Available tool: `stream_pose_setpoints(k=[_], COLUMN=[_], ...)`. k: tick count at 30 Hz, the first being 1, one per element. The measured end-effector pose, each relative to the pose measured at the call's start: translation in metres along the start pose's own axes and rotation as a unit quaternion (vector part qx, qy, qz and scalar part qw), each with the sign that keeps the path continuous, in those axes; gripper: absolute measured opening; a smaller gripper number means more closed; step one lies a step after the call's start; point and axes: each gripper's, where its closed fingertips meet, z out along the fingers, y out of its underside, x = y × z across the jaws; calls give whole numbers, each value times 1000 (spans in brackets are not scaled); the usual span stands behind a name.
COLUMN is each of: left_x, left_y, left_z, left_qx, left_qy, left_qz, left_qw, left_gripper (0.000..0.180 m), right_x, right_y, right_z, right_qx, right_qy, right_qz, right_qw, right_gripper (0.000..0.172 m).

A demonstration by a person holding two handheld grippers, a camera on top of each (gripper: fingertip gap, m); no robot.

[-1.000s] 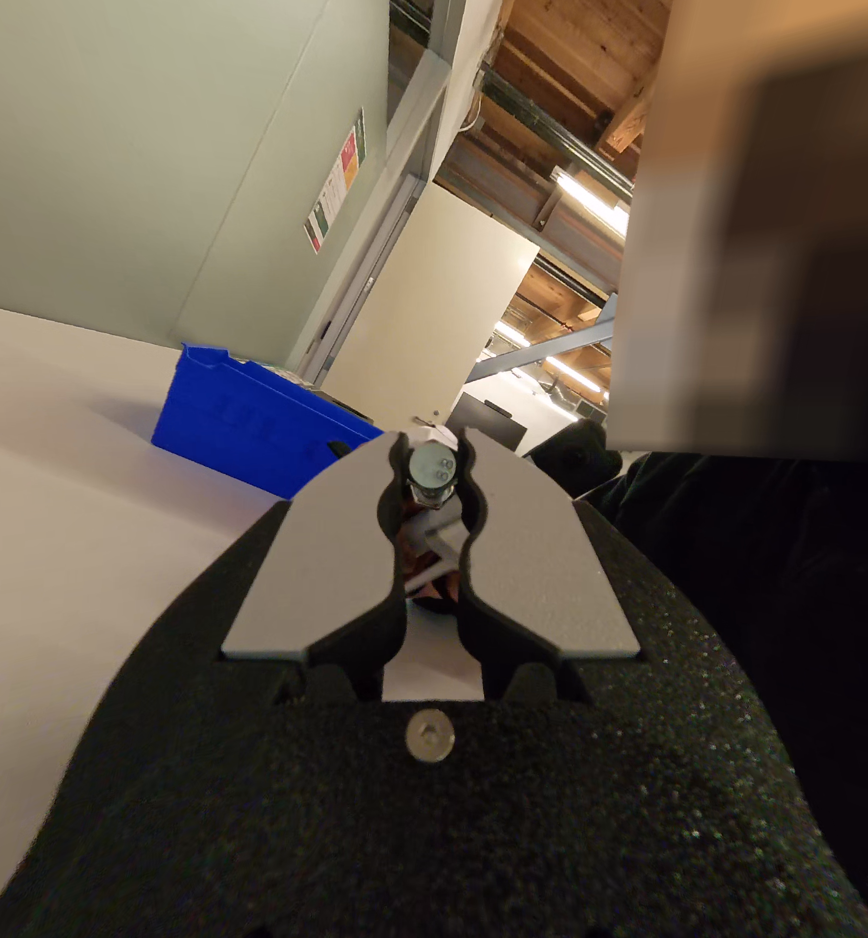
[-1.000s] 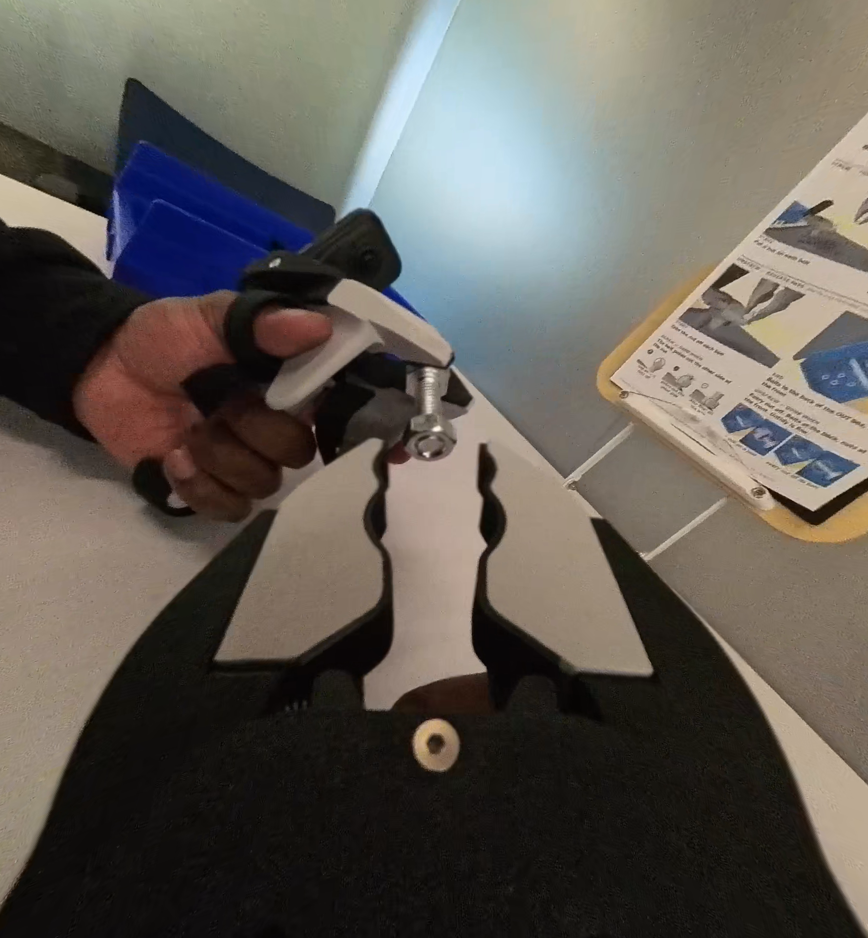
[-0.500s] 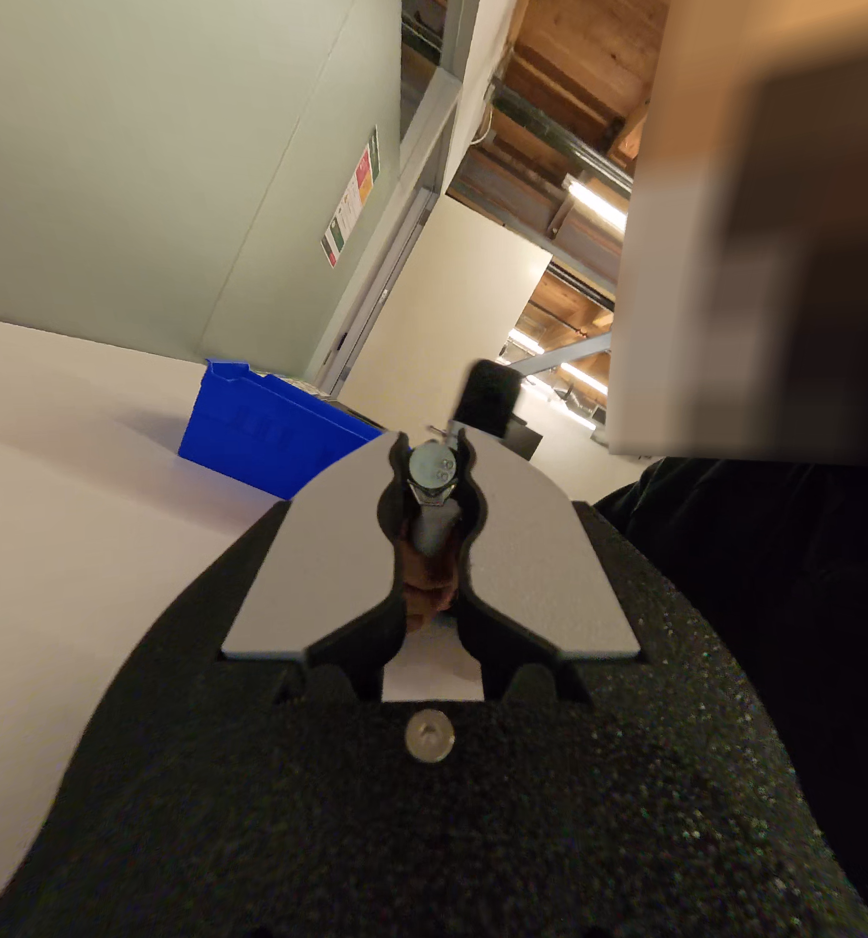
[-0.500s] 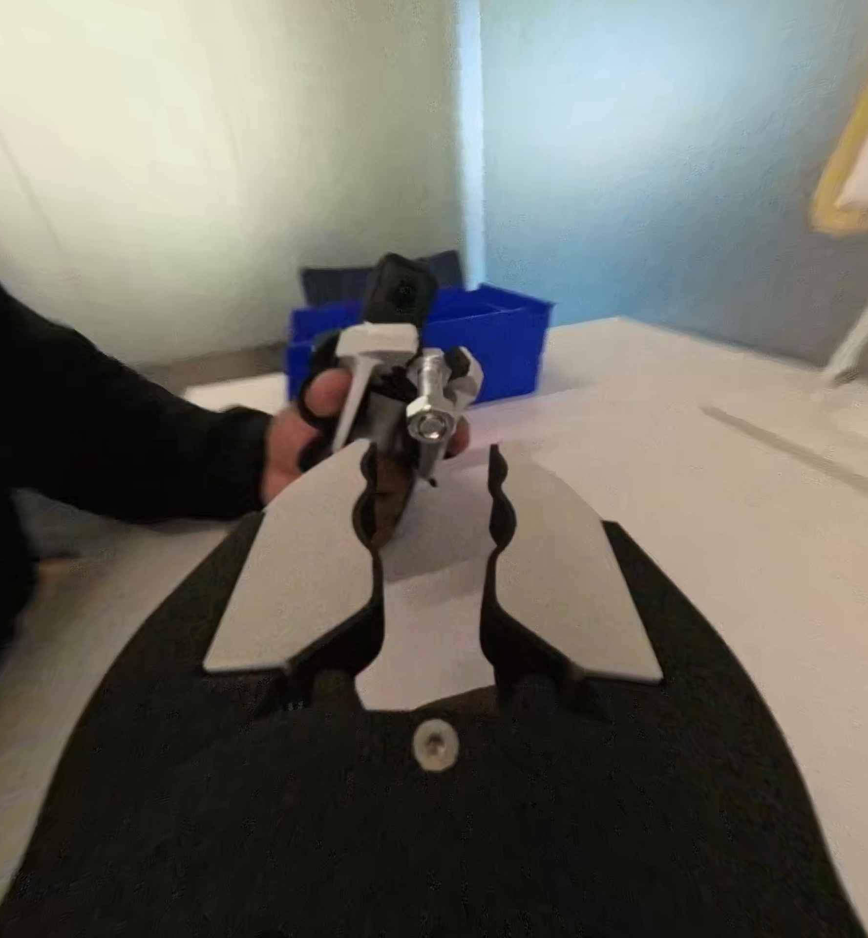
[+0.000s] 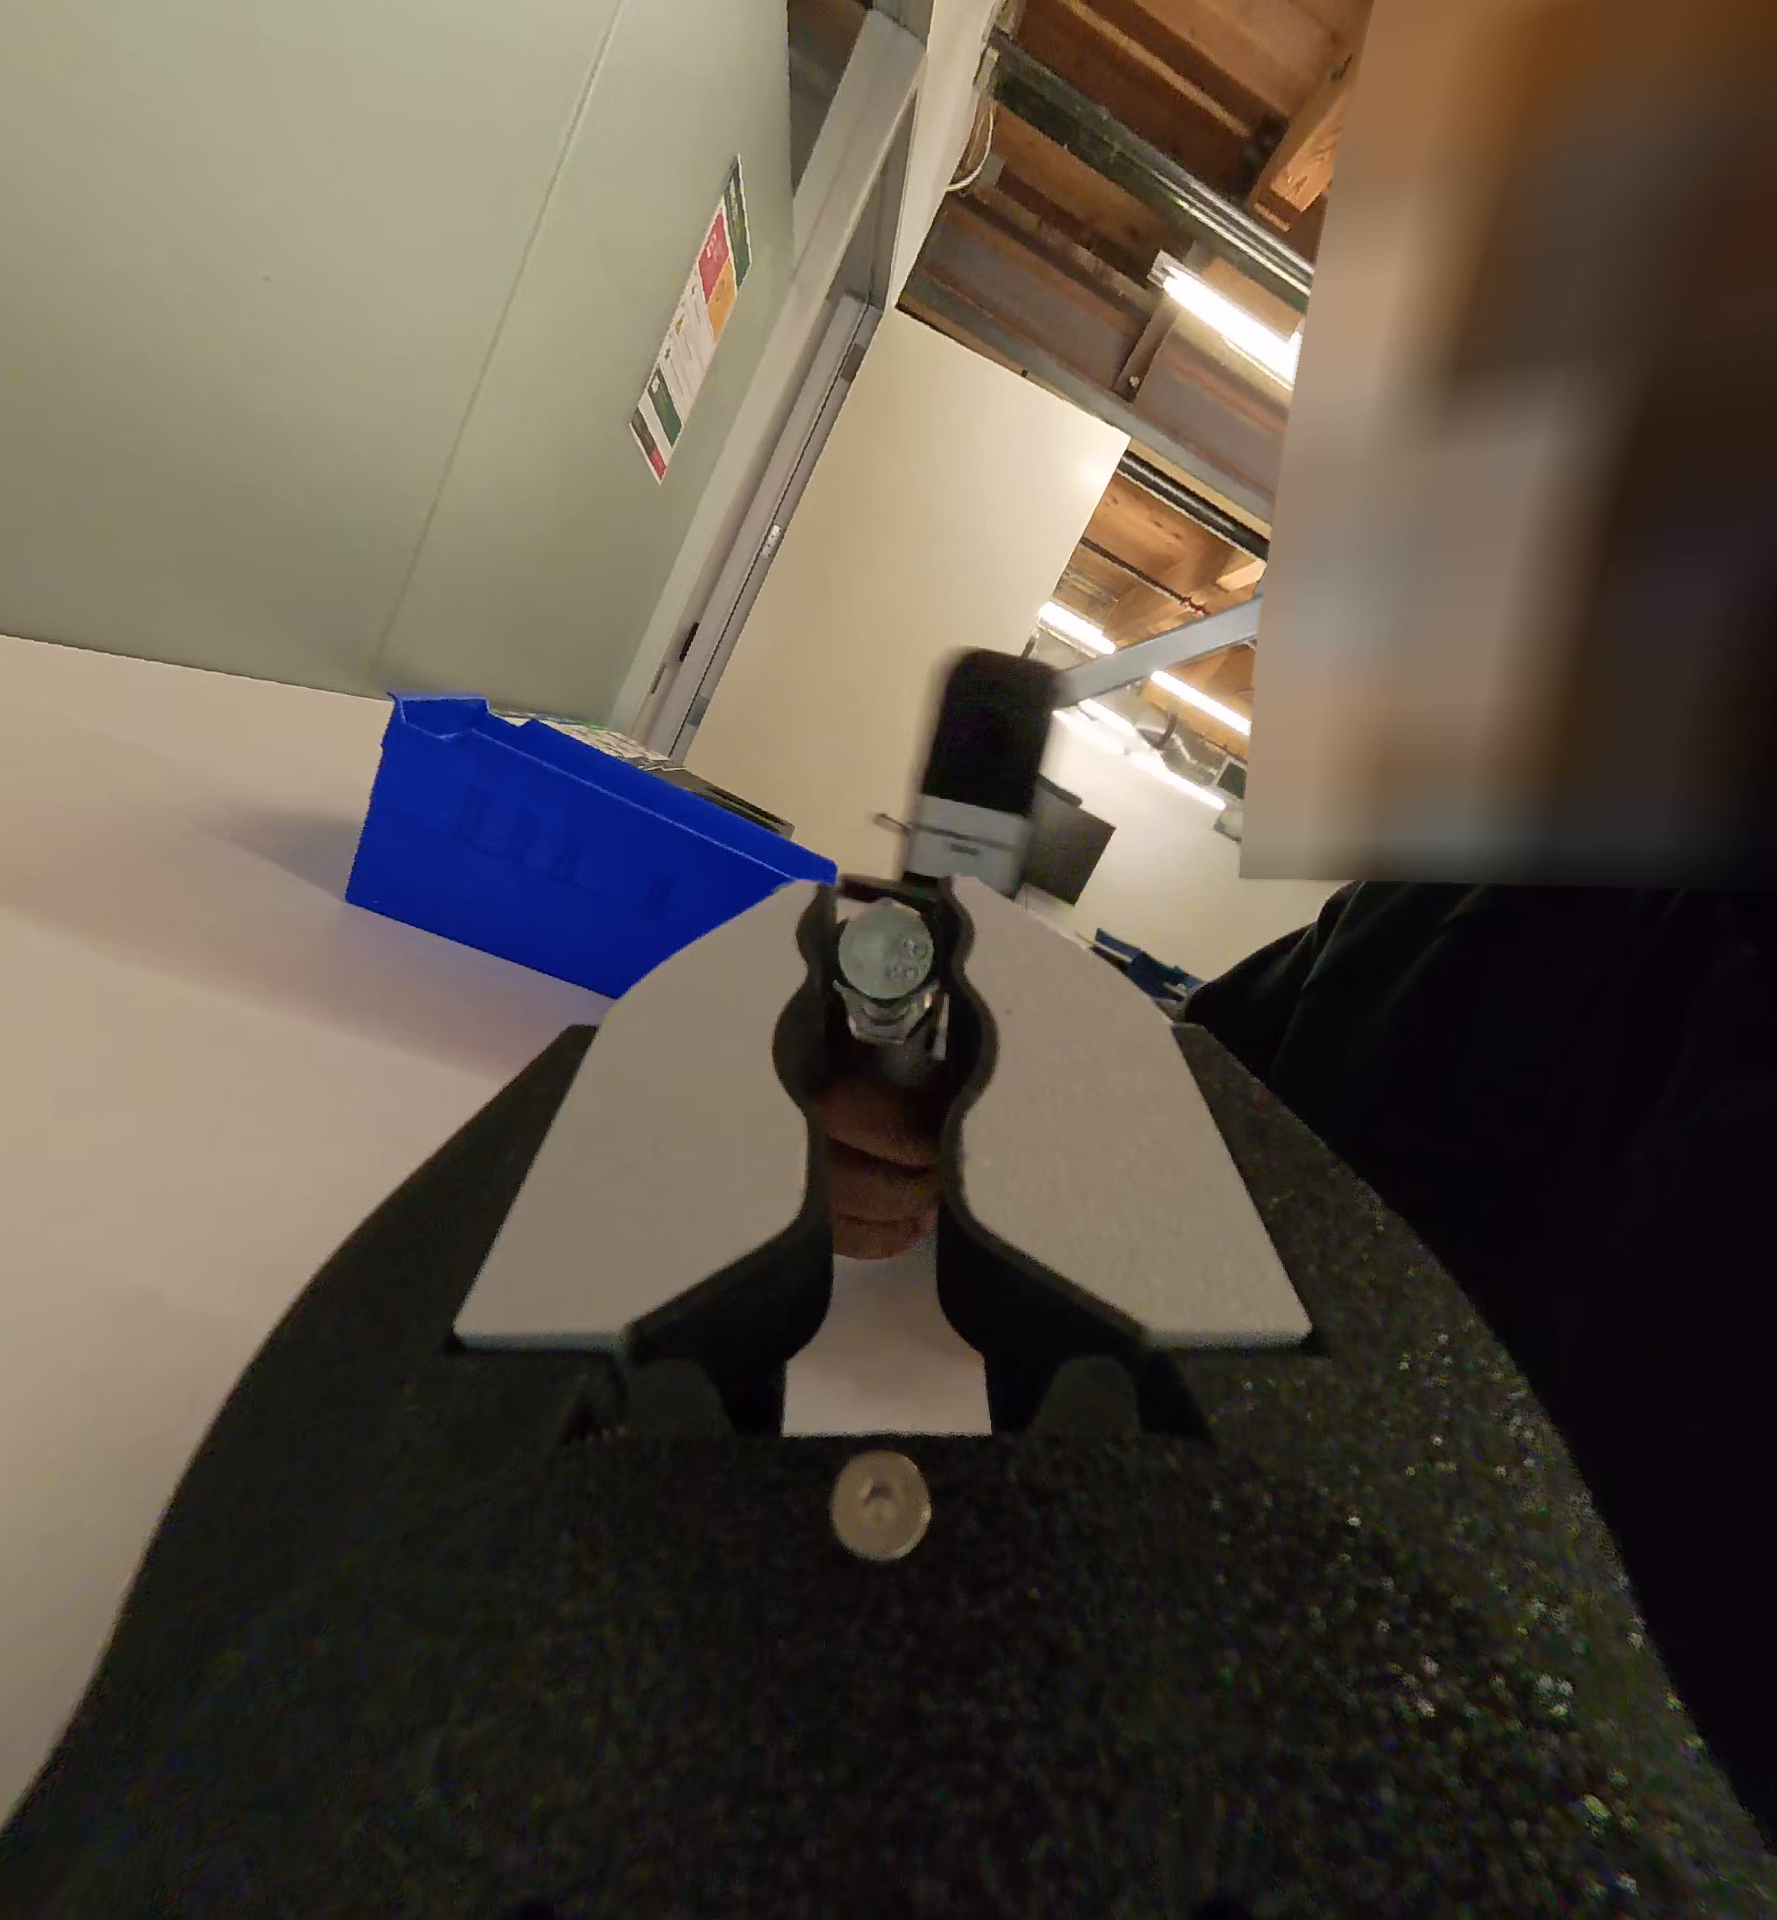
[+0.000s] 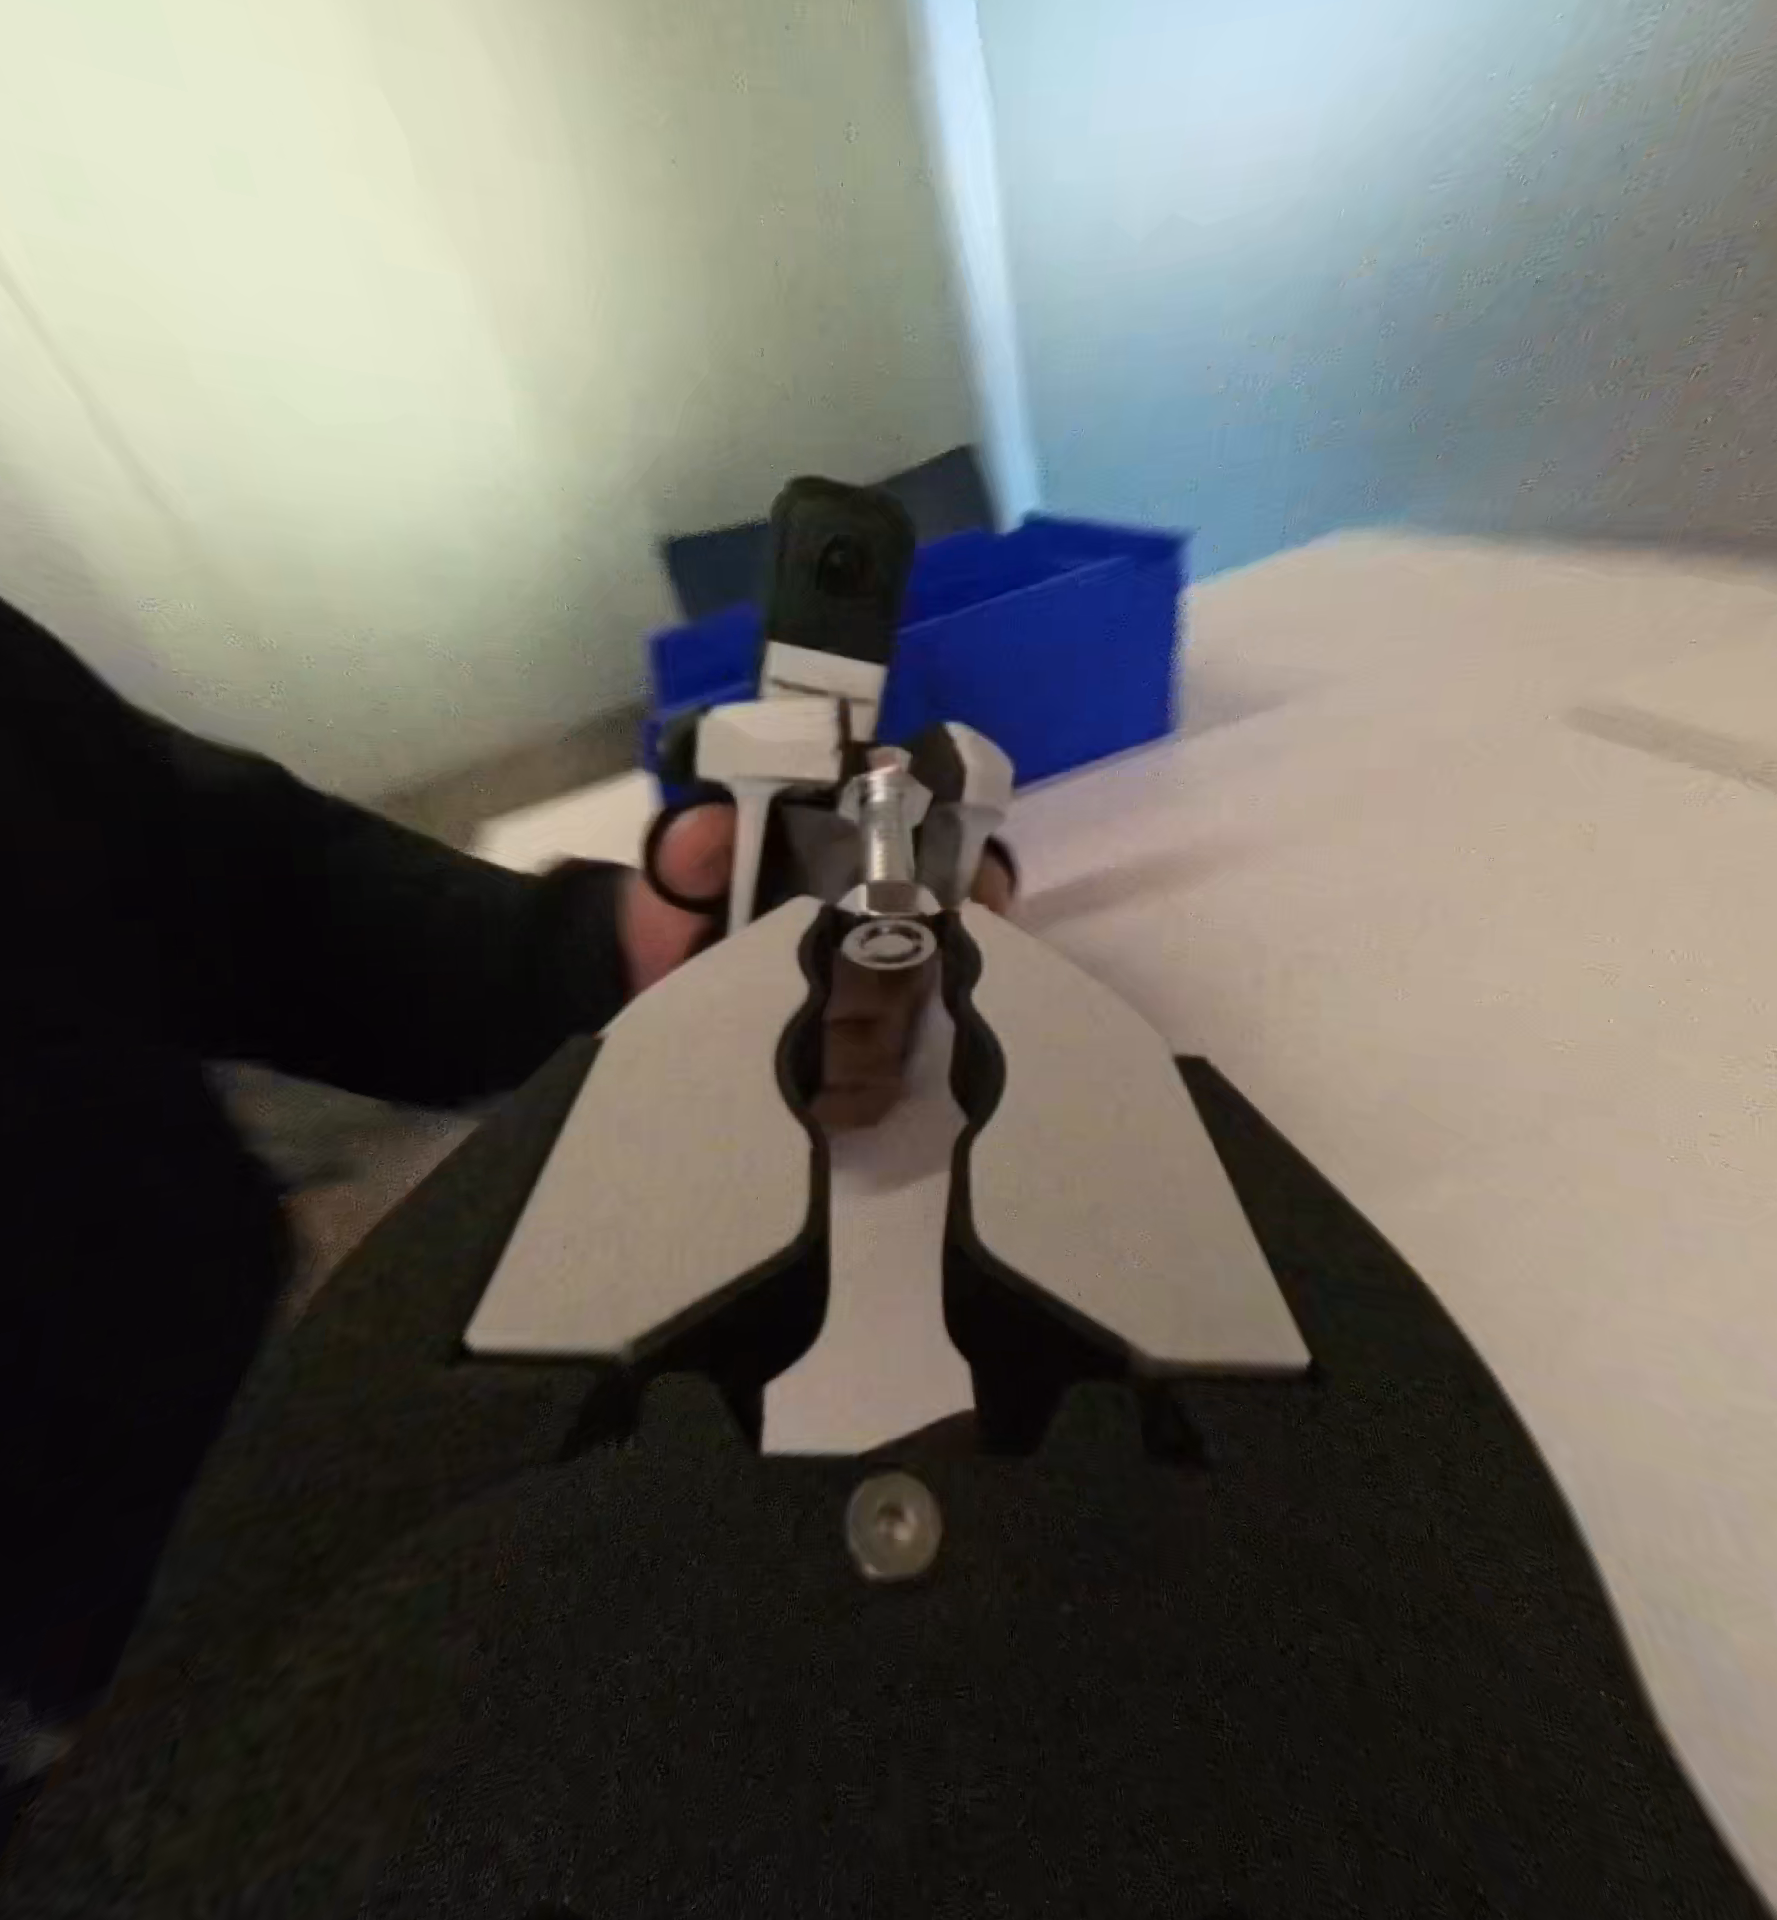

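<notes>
Two handheld grippers meeting end to end on one silver hex-head metal bolt (image 5: 885,951) above a white table (image 5: 136,1039).

The left gripper (image 5: 885,961) is clamping the bolt's head end between its black-edged grey fingers (image 5: 718,1091). The right gripper (image 6: 885,940) is closing its fingertips on the silver hex nut (image 6: 884,902) threaded on the bolt's shank. A hand (image 6: 681,894) in a black sleeve is gripping the left tool. A blue plastic bin (image 5: 551,873) is standing beyond on the table.
</notes>
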Motion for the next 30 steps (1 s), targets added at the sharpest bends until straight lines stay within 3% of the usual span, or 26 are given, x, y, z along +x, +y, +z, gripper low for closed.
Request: stream_pose_setpoints(k=[2,3,5,7,9,11,13,16,19,21,23,24,26,28,30], left_x=[0,-1,-3,-7,-8,-9,-8,-7,-5,-3,0,1,1,-1,-3], left_y=[1,1,-2,-8,-10,-10,-10,-7,-2,-2,-4,-4,-4,-6,-12], left_z=[1,1,0,-3,-6,-6,-6,-4,0,0,-1,-1,0,-1,-4], left_qx=[-7,-6,7,24,33,36,39,36,22,24,26,23,19,33,54], left_qy=[-2,-8,-14,-18,-19,-19,-17,-14,-11,-8,3,4,5,0,1], left_qz=[11,11,3,-11,-24,-32,-41,-48,-44,-36,-27,-18,-12,-18,-35], left_qw=[1000,1000,1000,999,999,999,998,998,999,999,999,1000,1000,999,998], left_gripper=[17,17,18,17,17,17,17,17,18,18,17,17,17,17,17], right_x=[-1,2,17,21,19,16,10,7,5,3,-1,-1,0,11,14], right_y=[-2,-4,-1,3,-3,-7,-7,-3,-4,-5,-5,-6,-14,-23,-21], right_z=[-2,-5,-6,-5,-7,-8,-7,-4,-4,-4,-2,-3,-8,-15,-16], right_qx=[13,31,50,37,42,43,34,20,15,14,17,19,52,104,101], right_qy=[-105,-137,-119,-69,-1,71,113,157,175,135,42,-14,-118,-132,-80], right_qz=[201,259,270,170,7,-157,-264,-347,-366,-281,-80,39,224,260,162], right_qw=[974,956,954,982,999,984,957,925,914,950,996,999,966,951,978], right_gripper=[19,20,36,47,48,49,48,46,19,18,18,18,18,28,39])
